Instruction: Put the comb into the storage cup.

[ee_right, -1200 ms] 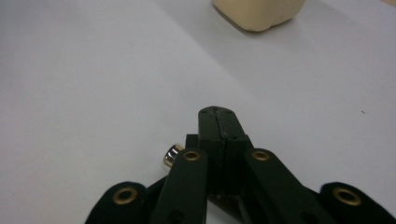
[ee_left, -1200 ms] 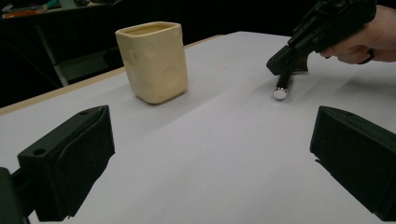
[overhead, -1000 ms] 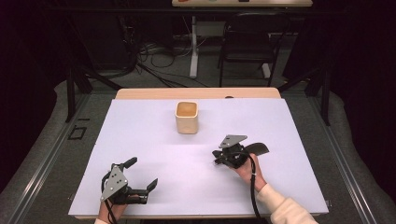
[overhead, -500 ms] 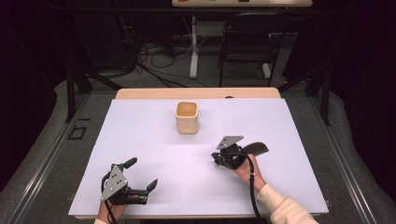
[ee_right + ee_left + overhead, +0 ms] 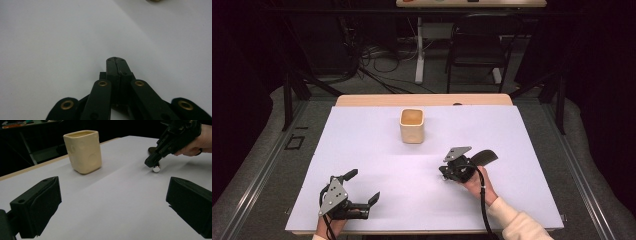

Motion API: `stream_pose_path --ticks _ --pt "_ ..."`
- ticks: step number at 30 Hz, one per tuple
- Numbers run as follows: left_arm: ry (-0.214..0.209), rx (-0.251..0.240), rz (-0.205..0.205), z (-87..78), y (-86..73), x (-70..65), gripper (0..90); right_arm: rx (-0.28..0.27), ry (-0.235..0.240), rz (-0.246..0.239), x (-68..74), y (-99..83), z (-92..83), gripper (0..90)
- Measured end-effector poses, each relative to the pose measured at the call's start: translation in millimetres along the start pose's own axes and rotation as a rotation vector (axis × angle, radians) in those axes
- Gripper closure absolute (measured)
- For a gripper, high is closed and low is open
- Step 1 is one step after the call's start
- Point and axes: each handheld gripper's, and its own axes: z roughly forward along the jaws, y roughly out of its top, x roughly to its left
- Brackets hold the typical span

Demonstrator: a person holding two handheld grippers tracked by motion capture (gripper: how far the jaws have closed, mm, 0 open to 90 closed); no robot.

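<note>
Here the right gripper, jaws together, tips down onto a small silver ball, left gripper gaping

The worktop has a big white sheet on it, with a cream cup standing at twelve o'clock and a tiny shiny silver ball lying at about four o'clock.

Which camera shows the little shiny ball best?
The left gripper view: the ball sits bright and round on the table, right at the tip of the right gripper. In the high view it is too small to make out beside that gripper. The right gripper view looks along its shut jaws.
</note>
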Motion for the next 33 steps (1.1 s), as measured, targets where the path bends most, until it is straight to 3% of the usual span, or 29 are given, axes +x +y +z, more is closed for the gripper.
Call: stream_pose_path --ticks 33 --pt "0.001 0.002 0.008 0.9 0.3 -0.3 0.1 0.072 0.029 -0.014 7.1 -13.3 -11.6 90.0"
